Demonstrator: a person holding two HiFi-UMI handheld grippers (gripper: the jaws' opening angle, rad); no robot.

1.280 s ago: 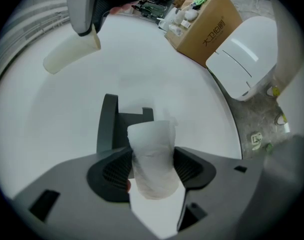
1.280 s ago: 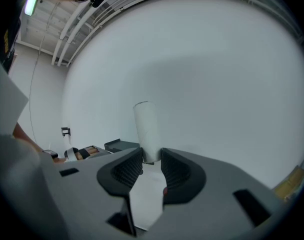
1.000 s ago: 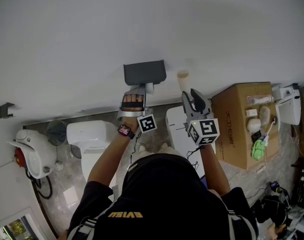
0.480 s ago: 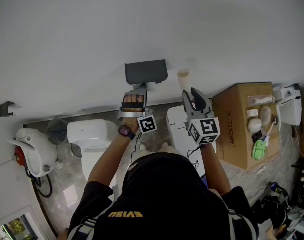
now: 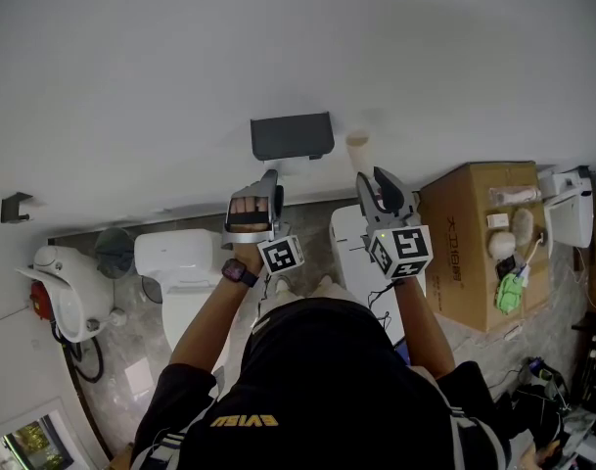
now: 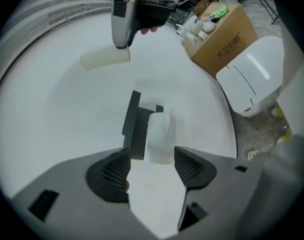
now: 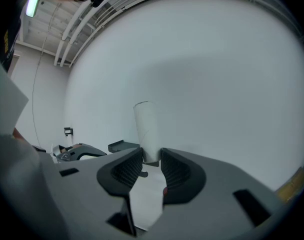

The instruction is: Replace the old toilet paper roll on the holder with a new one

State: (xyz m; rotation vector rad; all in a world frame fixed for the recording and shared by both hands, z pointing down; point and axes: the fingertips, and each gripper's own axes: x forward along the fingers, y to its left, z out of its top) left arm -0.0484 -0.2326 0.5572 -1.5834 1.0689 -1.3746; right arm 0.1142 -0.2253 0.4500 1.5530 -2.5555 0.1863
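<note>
Right tool [image 7: 151, 160] is clamped on the bare cardboard tube [image 7: 146, 126], gripping its lower end so the rest sticks out past the pads in front of the white wall [image 5: 278, 47]. I hold it just to the right of the dark holder [image 6: 133, 121] fixed to that wall. My left tool [image 6: 152, 153] is open, its jaws having just eased a touch wider, with nothing pinched. Beyond them a white paper roll [image 6: 159, 134] sits at the holder, clear of the pads. Lower down are a white toilet [image 5: 175, 262] and, to the right, a cardboard box [image 5: 474, 233].
</note>
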